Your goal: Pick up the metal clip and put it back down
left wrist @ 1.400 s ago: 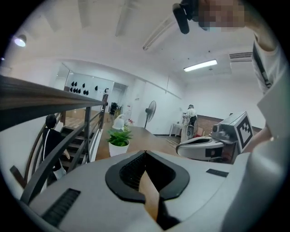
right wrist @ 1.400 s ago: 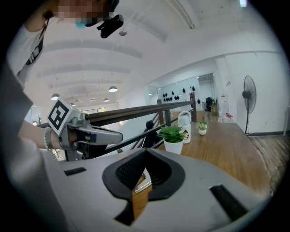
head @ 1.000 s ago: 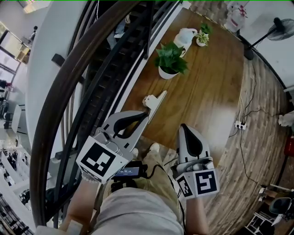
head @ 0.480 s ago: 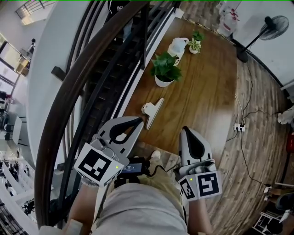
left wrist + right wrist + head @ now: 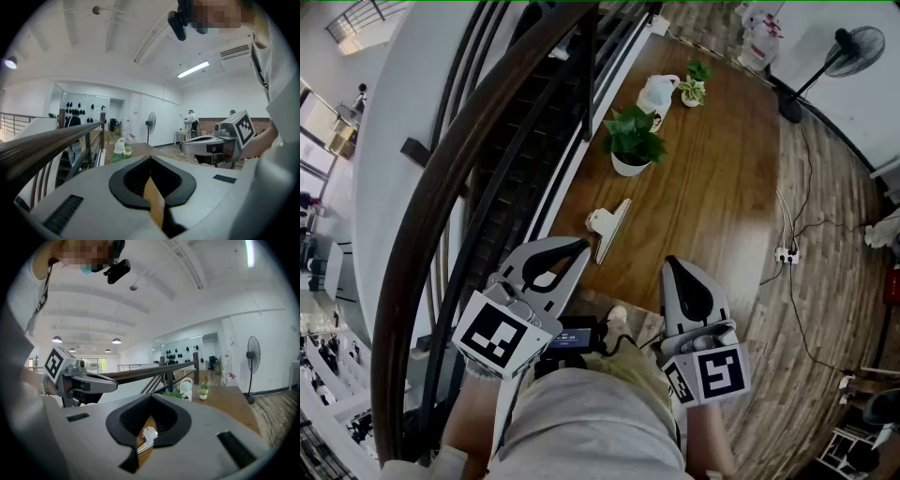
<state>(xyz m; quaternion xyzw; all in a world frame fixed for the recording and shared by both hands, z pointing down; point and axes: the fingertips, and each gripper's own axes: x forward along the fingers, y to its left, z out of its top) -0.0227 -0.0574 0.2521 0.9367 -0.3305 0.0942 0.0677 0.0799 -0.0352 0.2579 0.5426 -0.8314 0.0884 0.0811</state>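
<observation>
The metal clip (image 5: 607,225), silver with a white handle, lies on the near end of the brown wooden table (image 5: 712,187). My left gripper (image 5: 581,247) hovers just short of the clip, on its near left, shut and holding nothing. My right gripper (image 5: 672,262) hangs over the table's near edge, to the right of the clip, also shut and holding nothing. In the right gripper view the clip (image 5: 149,434) shows through the gap under the closed right gripper (image 5: 151,395). The left gripper view shows the left gripper (image 5: 150,157) closed, the table ahead and the right gripper (image 5: 187,146) to its right.
A potted green plant (image 5: 630,141), a white watering can (image 5: 657,92) and a small potted plant (image 5: 694,80) stand further along the table. A dark curved stair railing (image 5: 459,187) runs along the left. A power strip (image 5: 786,254) and a fan (image 5: 848,47) are on the floor at right.
The head view has shifted a little, so the table's things sit slightly lower and further left. Both grippers stay shut in nearly the same place. The clip lies where it was.
</observation>
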